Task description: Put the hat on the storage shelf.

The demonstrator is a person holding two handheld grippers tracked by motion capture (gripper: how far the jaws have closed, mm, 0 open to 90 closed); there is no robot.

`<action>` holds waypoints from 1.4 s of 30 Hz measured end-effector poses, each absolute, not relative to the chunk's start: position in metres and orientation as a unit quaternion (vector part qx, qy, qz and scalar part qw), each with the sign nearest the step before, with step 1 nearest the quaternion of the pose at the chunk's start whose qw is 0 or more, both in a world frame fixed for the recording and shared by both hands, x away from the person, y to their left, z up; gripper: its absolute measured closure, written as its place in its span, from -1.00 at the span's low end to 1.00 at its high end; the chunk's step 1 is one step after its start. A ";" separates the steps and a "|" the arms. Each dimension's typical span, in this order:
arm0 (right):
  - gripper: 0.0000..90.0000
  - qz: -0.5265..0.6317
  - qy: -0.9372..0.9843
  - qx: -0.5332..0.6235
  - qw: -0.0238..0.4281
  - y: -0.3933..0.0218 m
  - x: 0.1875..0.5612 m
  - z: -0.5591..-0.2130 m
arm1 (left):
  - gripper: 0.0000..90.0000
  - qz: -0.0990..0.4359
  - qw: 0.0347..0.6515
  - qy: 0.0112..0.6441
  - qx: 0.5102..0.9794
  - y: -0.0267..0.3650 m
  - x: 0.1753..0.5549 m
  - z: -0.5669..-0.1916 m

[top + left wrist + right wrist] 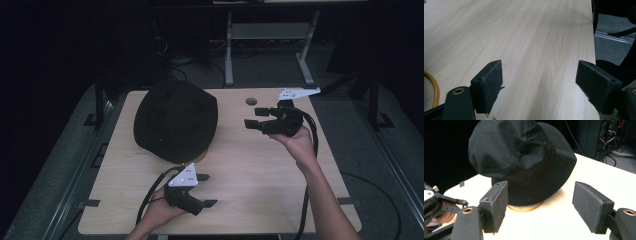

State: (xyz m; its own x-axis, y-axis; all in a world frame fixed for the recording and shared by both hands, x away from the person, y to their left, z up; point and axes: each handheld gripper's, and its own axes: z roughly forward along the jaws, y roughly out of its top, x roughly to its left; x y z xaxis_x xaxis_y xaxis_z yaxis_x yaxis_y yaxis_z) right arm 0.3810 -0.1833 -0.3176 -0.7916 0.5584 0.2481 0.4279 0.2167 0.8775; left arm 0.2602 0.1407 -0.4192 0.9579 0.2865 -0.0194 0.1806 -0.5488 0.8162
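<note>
1. A black fabric bucket hat (176, 120) sits crown-up on the pale wood-grain surface (250, 165), toward its far left corner, the brim reaching close to the far edge and the left edge.
2. A thin yellow-orange ring (525, 209) shows under the hat's near brim; in the right gripper view it curves out from beneath the cloth and lies on the surface.
3. The right gripper (256, 118) is held above the surface near the far right corner, its fingers pointing across toward the hat and well apart from it.
4. Its black padded fingers (496, 206) stand wide apart with nothing between them; in the right gripper view the hat sits beyond the gap, untouched.
5. The left gripper (206, 190) is near the near edge, left of the middle, just in front of the hat's brim, pointing toward the right edge.
6. Its fingers (489, 85) are also spread wide, with bare surface between them and nothing held.
7. A small round hole (251, 101) lies in the surface by the far edge, between hat and right gripper.
</note>
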 end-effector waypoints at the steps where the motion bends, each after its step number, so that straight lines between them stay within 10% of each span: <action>1: -0.39 0.538 0.779 0.317 0.060 -0.184 0.380 -0.318 | -0.54 0.058 0.457 0.133 0.878 0.141 0.260 -0.419; 42: -0.54 0.541 0.764 0.348 0.048 -0.228 0.338 -0.358 | -0.56 0.056 0.454 0.141 0.878 0.144 0.263 -0.422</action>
